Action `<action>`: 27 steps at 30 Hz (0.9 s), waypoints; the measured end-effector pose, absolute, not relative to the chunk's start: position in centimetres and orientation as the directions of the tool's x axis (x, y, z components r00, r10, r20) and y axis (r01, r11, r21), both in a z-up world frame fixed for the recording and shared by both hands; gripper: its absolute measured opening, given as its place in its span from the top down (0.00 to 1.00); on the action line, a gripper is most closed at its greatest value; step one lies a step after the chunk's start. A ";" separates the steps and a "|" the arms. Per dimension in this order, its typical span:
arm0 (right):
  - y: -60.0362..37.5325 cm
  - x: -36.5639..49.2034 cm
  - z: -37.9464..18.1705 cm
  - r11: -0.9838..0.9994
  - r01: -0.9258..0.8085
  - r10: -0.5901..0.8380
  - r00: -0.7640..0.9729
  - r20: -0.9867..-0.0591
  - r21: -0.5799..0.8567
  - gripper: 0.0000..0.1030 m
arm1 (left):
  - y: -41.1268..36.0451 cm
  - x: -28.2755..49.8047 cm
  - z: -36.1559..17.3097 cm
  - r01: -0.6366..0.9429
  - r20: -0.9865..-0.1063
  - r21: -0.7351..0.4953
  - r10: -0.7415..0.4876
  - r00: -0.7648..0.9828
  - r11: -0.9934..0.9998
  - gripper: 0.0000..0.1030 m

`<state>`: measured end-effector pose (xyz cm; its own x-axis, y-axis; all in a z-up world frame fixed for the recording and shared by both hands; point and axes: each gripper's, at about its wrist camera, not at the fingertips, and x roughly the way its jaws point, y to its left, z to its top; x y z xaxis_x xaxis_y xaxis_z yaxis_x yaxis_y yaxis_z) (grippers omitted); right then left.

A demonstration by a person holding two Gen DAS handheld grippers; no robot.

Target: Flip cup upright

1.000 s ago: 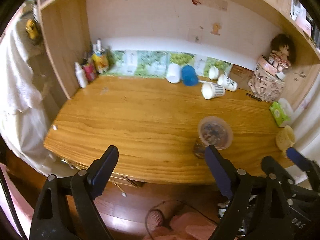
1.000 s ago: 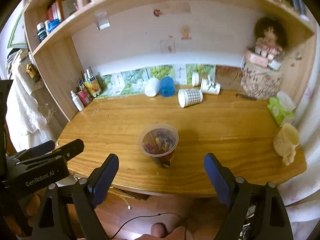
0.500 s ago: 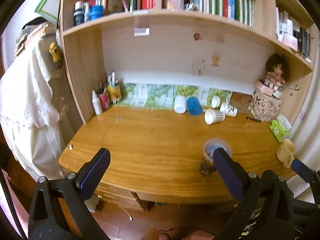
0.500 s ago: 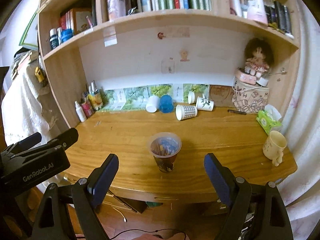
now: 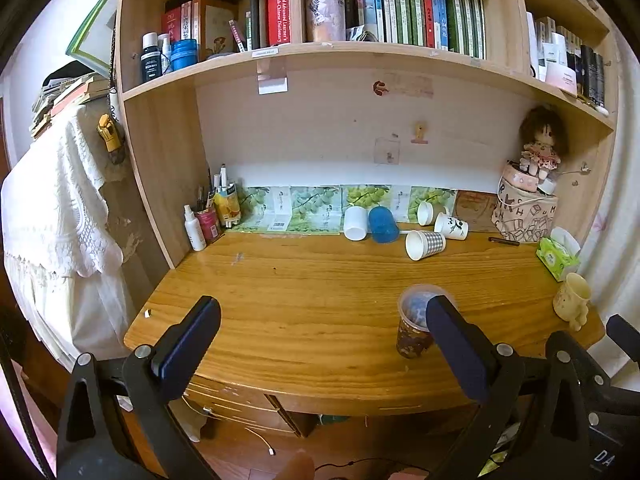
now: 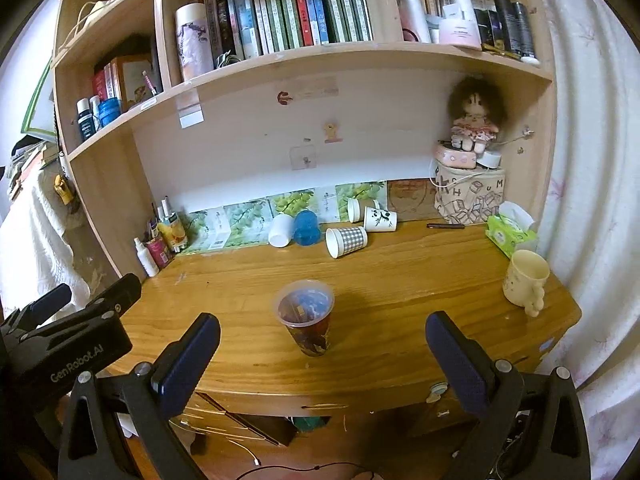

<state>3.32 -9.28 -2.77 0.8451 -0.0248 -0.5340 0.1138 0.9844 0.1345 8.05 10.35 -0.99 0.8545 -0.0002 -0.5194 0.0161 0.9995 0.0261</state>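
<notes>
A clear plastic cup (image 6: 307,320) with a dark printed sleeve stands upright near the front edge of the wooden desk (image 6: 400,288); it also shows in the left wrist view (image 5: 414,328), partly behind my right finger. My right gripper (image 6: 322,360) is open and empty, held back off the desk's front edge, with the cup ahead between its fingers. My left gripper (image 5: 324,352) is open and empty, left of the cup and also off the front edge.
Several cups lie on their sides at the back: a checked paper cup (image 6: 346,241), a blue cup (image 6: 306,229), a white cup (image 6: 280,231). A cream mug (image 6: 524,282) and a green tissue pack (image 6: 510,234) sit at right. Bottles (image 6: 158,246) stand at back left.
Both grippers have drawn back and risen away from the desk; the views now take in the bookshelf above. The cup stands where it was. Both stay open.
</notes>
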 end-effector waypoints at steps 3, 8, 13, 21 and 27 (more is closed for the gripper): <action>-9.3 3.1 -2.7 0.985 0.101 -0.013 0.848 -0.530 0.138 0.00 | 10.3 7.7 -1.0 0.014 -0.516 0.023 0.000 0.857 1.000 0.00; -8.9 2.8 -2.6 0.989 0.085 -0.008 0.849 -0.529 0.120 0.00 | 10.2 7.3 -0.8 0.008 -0.508 0.018 0.003 0.861 1.000 0.00; -8.4 2.6 -2.6 0.991 0.074 -0.006 0.846 -0.532 0.107 0.00 | 10.2 7.3 -0.7 0.011 -0.510 0.022 0.002 0.860 1.000 0.00; -8.3 2.8 -3.0 0.988 0.083 0.001 0.832 -0.554 0.127 0.00 | 10.2 7.1 -0.7 0.012 -0.508 0.022 0.001 0.861 1.000 0.00; -8.2 3.0 -3.1 0.987 0.091 0.000 0.827 -0.562 0.134 0.00 | 10.5 7.1 -0.8 0.012 -0.510 0.024 0.002 0.860 1.000 0.00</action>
<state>2.98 -8.22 -3.11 0.8268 -0.0004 -0.5624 0.0915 0.9868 0.1338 7.07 10.46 -0.82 0.8599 0.0022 -0.5104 0.0115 0.9997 0.0237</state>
